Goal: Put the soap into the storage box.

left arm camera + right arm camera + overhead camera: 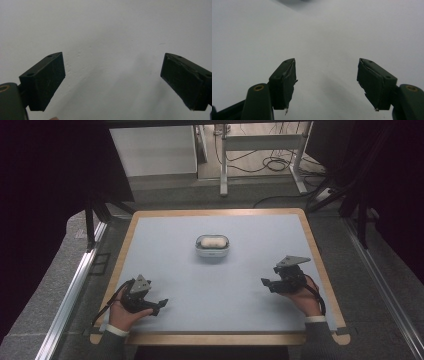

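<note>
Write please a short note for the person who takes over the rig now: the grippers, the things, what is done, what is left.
Left gripper: near the table's front left edge, jaws wide open, nothing between them.
Right gripper: at the front right, jaws open and empty.
Case: small and white, lid open, a pale thing inside; it sits mid-table, toward the far side, apart from both grippers.
Done: nothing visible yet; the case is untouched.
Left: probably reach for the case and handle it.
</note>
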A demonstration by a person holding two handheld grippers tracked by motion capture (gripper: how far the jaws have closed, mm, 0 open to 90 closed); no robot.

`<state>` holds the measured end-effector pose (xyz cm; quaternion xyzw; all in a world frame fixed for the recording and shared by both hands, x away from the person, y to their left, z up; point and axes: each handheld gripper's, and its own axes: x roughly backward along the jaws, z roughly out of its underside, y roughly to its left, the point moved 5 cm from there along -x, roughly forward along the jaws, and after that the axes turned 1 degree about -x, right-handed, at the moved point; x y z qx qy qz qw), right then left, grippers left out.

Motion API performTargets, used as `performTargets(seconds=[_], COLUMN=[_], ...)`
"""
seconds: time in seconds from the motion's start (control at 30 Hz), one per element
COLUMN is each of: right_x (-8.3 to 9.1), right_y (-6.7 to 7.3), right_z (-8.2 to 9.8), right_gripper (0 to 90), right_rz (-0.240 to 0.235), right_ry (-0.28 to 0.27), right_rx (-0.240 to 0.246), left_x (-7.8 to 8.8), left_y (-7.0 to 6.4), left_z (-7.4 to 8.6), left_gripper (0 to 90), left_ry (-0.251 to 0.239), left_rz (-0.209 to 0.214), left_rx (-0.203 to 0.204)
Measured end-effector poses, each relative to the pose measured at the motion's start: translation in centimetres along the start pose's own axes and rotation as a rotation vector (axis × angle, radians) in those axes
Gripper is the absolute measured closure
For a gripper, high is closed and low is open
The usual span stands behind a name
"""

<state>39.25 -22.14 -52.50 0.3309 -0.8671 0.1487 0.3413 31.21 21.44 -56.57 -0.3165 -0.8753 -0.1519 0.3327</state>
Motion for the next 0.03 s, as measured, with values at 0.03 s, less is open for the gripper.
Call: performTargets(seconds=[0.03], right_x=[-0.1], right_y=[-0.05], right_z=[0.08], right_gripper=[30.3], right_rz=[0.01], right_ry=[0.005], right_rx=[0.002], left_x=[0.0], left_y=[0.0], left_z=[0.0], left_gripper=[6.2], left_ry=[0.0], left_rz=[0.0], left_rx=[0.0])
